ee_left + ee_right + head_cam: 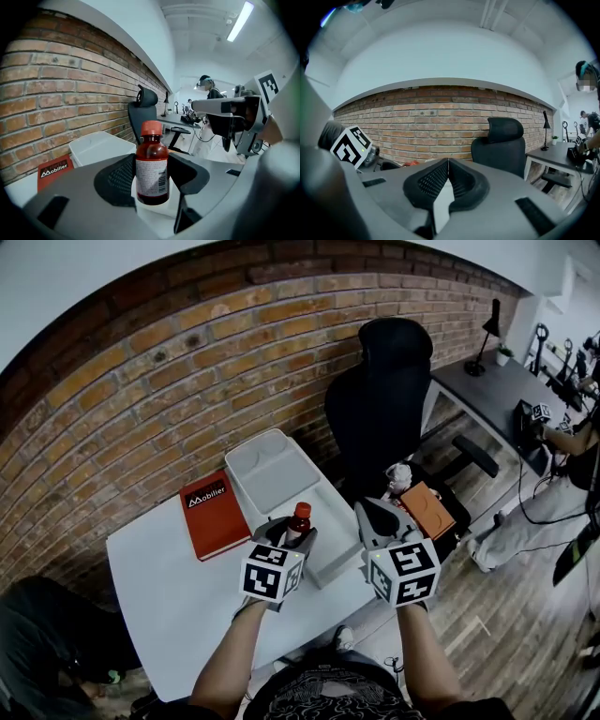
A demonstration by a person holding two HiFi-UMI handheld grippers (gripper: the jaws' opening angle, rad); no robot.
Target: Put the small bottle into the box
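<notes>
The small brown glass bottle with a red cap (151, 171) stands up straight between the 2 jaws of the left gripper (292, 533). The jaws are wide apart, and the black bumpy pads (117, 177) press on both sides of the bottle, so the gripper has hold of it. From the head view, the bottle is at the near left edge of the open white plastic box (279, 474). I cannot tell if the bottle rests on something or hangs in the air.

The right gripper (448, 164) is just beside the left one, out past the edge of the white table (164, 592). Its 2 jaws are pressed together and hold nothing.

A flat red book with a black label (214, 513) lies on the table, just to the left of the box. A big black office chair (384, 381) stands behind the table, near the red brick wall (131, 399).
</notes>
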